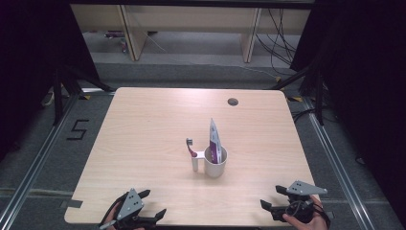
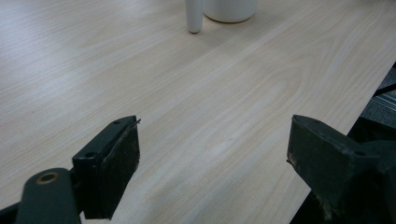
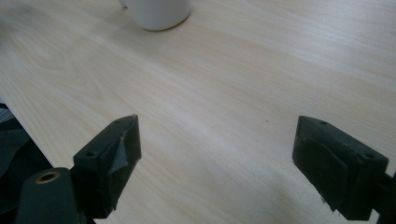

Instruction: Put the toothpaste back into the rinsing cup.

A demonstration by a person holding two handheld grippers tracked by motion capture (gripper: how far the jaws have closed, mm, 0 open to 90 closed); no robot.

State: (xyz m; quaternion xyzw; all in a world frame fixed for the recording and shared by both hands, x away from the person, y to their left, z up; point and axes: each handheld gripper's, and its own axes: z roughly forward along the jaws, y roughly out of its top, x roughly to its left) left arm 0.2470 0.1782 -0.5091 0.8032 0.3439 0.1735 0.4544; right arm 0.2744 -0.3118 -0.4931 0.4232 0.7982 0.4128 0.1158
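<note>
At the near edge of the table (image 1: 143, 139) the left gripper (image 1: 149, 205) and the right gripper (image 1: 271, 197) are held low, one at each front corner. Both are spread wide with nothing between the jaws, as is shown in each gripper view by bare wood between the black pads. Farther out, at the middle of the table and well apart from both grippers, a white cup (image 1: 215, 162) stands upright. A toothpaste tube (image 1: 214, 138) is stood in it, leaning slightly, and a toothbrush (image 1: 192, 152) is set upright against the cup's left side, touching or just beside it; which cannot be told.

The reach is judged not yet begun. It would be done best if one item were approached from above, the jaws kept wide until they straddle it, and the cup steadied by the other gripper so that it is not tipped. The toothbrush is slim, so the pads should be closed squarely on its handle.
</note>
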